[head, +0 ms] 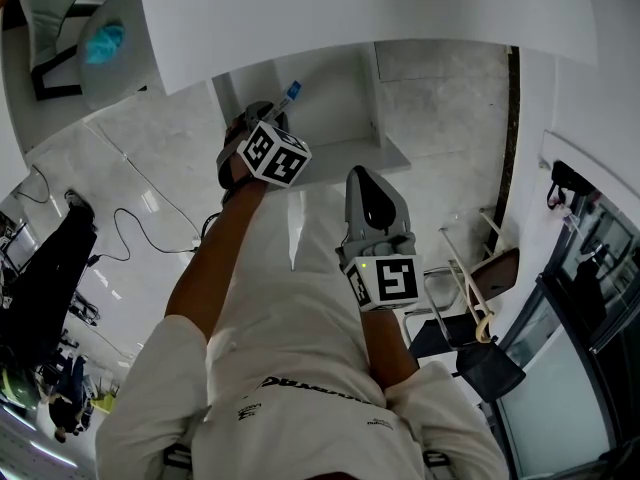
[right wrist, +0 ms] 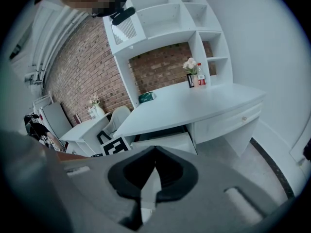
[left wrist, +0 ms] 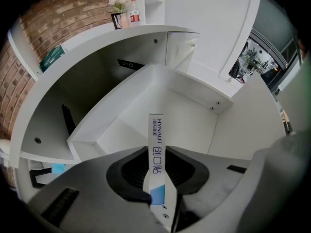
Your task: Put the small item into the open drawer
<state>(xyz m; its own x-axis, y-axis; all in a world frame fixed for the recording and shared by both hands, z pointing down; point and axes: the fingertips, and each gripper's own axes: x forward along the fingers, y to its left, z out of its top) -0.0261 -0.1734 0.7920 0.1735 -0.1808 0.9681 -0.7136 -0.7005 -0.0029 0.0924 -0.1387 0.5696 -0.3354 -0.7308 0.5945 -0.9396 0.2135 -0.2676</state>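
Observation:
A thin white and blue packet point(left wrist: 156, 152) stands up between the jaws of my left gripper point(left wrist: 158, 198), which is shut on its lower end. The packet's printed tip points into the open white drawer point(left wrist: 121, 111), which holds nothing I can see. In the head view the left gripper point(head: 268, 138) hangs over the drawer point(head: 345, 156) with the packet point(head: 291, 94) sticking out ahead. My right gripper point(head: 373, 204) is held back nearer the body, its jaws together with nothing between them. In its own view the right gripper point(right wrist: 154, 153) looks toward the drawer point(right wrist: 167, 141).
The white desk point(right wrist: 194, 106) carries a vase of flowers point(right wrist: 190, 67), a bottle point(right wrist: 199, 74) and a green box point(right wrist: 146, 97). Shelves point(right wrist: 160, 13) rise above it against a brick wall. A chair point(head: 478, 298) stands at my right and cables point(head: 130, 230) lie on the floor at my left.

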